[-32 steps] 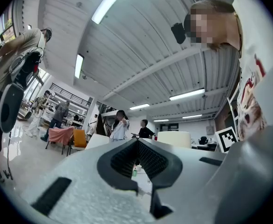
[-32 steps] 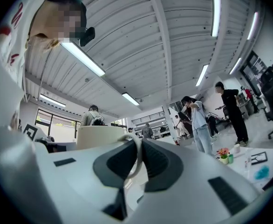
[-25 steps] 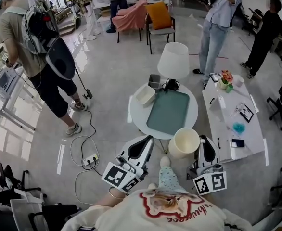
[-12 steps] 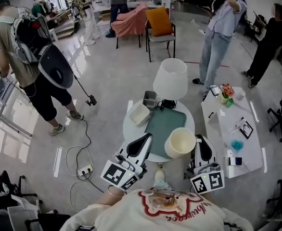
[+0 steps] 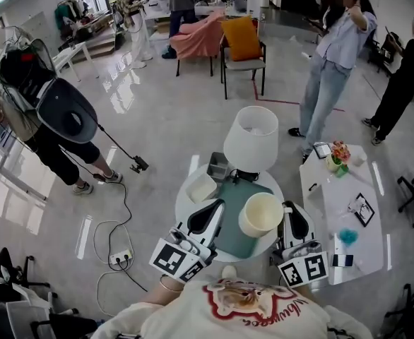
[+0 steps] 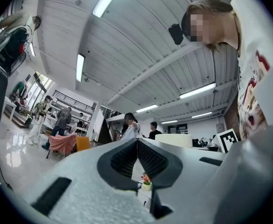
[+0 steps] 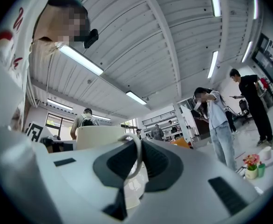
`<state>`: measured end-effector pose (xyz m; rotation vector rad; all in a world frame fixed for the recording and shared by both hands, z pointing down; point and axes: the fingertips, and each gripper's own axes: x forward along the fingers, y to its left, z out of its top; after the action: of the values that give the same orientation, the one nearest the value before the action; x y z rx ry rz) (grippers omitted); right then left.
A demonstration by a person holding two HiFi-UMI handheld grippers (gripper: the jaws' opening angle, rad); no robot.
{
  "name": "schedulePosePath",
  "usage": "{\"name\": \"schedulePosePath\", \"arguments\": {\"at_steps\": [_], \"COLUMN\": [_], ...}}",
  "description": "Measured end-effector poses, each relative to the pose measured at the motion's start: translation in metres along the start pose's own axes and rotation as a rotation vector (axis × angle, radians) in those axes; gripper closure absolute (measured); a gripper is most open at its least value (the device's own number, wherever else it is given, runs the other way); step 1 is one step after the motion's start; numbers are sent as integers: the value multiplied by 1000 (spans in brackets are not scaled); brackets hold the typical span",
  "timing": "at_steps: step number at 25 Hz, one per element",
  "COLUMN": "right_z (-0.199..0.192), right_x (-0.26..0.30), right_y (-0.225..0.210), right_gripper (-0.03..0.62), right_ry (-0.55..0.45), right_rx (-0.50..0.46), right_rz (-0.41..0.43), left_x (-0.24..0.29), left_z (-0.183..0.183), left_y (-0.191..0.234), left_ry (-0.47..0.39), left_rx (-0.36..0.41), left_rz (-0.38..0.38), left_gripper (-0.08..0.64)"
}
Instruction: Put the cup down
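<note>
**Cup held over the mat, set-down pending**

The cream cup (image 5: 261, 214) is pinched by its handle (image 7: 135, 158) between the jaws of the right gripper (image 5: 294, 222) and is carried upright, seemingly above the near edge of the green mat (image 5: 228, 202) on the round table (image 5: 182, 203). The left gripper (image 5: 208, 216) is pressed together with nothing in it and is held just beside the cup, apart from it. For a clean set-down, the cup is best lowered straight and kept level. The bare patch of mat in front of the lamp (image 5: 251, 138), away from the white box (image 5: 202, 187), is the spot to be aimed for. A handle grip probably lets the body swing, so the jaws are best opened only once the base is felt to rest flat. The left gripper is best kept out of the descent.
</note>
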<state>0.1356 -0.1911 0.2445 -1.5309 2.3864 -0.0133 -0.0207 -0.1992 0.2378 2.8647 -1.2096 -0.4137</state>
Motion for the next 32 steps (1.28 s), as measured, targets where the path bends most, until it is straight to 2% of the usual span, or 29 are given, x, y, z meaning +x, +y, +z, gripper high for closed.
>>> {"name": "schedulePosePath", "arguments": {"at_steps": [8, 15, 20, 32], "right_z": [3, -4, -24, -79], "right_x": [24, 31, 33, 40], "right_y": [3, 18, 19, 3], "right_gripper": [545, 545, 545, 545], "right_ry": [-42, -65, -36, 41], "right_rx": [-1, -63, -139, -111], "right_rz": [26, 124, 143, 128], "left_x": [-6, -10, -9, 2], "left_z": [2, 4, -7, -50], "left_y": [26, 48, 56, 59], "left_ry": [17, 42, 68, 135], "left_rx": [-4, -8, -12, -69], "left_rz": [11, 15, 14, 2], "left_gripper": [543, 543, 543, 543]}}
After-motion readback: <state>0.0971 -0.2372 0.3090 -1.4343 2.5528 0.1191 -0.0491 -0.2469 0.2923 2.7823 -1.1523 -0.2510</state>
